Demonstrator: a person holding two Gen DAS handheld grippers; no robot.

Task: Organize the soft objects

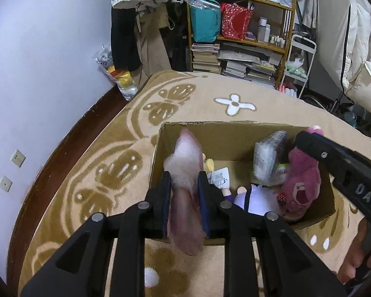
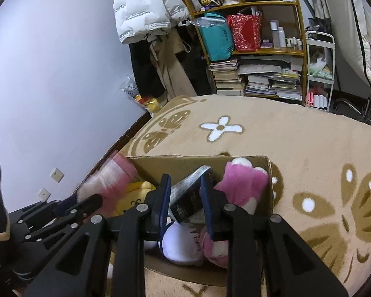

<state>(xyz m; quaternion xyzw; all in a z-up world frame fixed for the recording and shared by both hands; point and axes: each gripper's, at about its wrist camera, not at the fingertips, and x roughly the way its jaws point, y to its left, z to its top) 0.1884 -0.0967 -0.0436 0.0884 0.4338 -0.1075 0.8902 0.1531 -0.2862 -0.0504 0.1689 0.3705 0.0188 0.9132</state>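
Observation:
An open cardboard box (image 1: 225, 138) sits on the beige carpet and also shows in the right wrist view (image 2: 175, 165). My left gripper (image 1: 185, 177) is shut on a pink and white furry toy (image 1: 185, 158), held over the box's near left corner. My right gripper (image 2: 185, 180) is shut on a flat silver and black packet (image 2: 188, 195) inside the box; the packet also shows in the left wrist view (image 1: 269, 156). In the box lie a magenta plush bear (image 1: 301, 180), a pale purple plush doll (image 1: 249, 198) and a yellow plush (image 2: 138, 190).
A beige carpet (image 1: 210, 99) with brown butterfly patterns covers the floor. A wooden shelf (image 1: 242, 37) with books and bags stands at the back, with hanging clothes (image 1: 136, 24) to its left. A white cart (image 2: 319, 74) stands at the right. A white wall (image 1: 49, 61) is at the left.

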